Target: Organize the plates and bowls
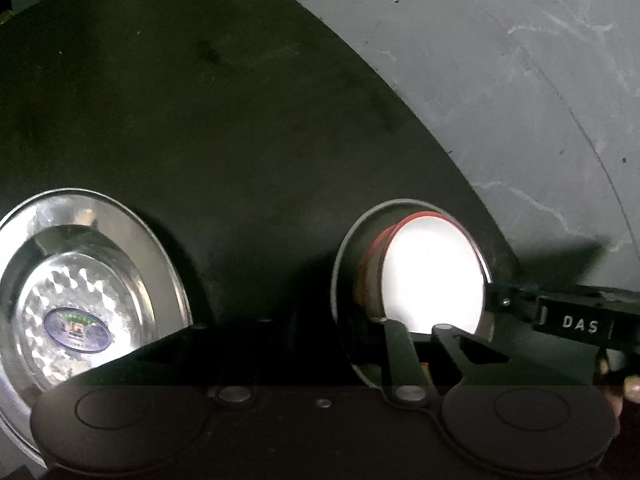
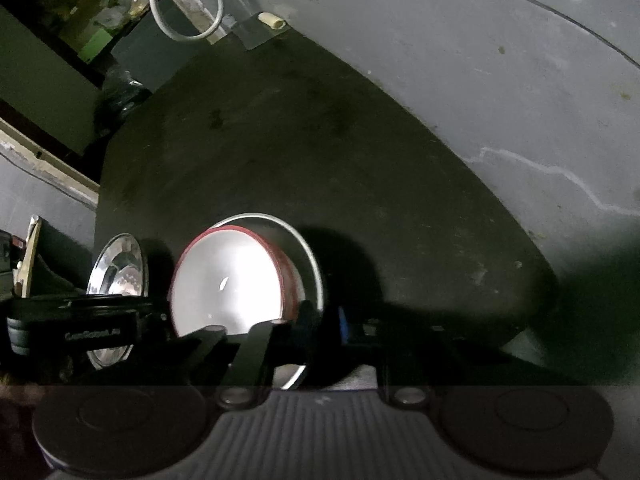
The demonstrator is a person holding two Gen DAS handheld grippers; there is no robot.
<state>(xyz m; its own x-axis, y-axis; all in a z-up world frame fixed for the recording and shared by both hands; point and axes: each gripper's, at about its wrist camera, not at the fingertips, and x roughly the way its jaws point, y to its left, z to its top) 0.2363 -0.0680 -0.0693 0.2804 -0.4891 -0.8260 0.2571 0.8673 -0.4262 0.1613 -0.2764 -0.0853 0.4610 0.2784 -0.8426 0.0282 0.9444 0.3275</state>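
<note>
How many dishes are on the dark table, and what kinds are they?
Steel plates: 2, a shiny plate with a sticker standing alone, and a steel plate under the bowl.
Red-rimmed white bowls: 1, the bowl sitting in that steel plate.
Total: 3 dishes.

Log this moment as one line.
left tool: shut on red-rimmed white bowl | right tool: shut on same bowl | shiny steel plate: untouched

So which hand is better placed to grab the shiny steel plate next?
Left, probably: the steel plate lies beside the left gripper, while the right gripper has the red-rimmed bowl and the left gripper in between.
</note>
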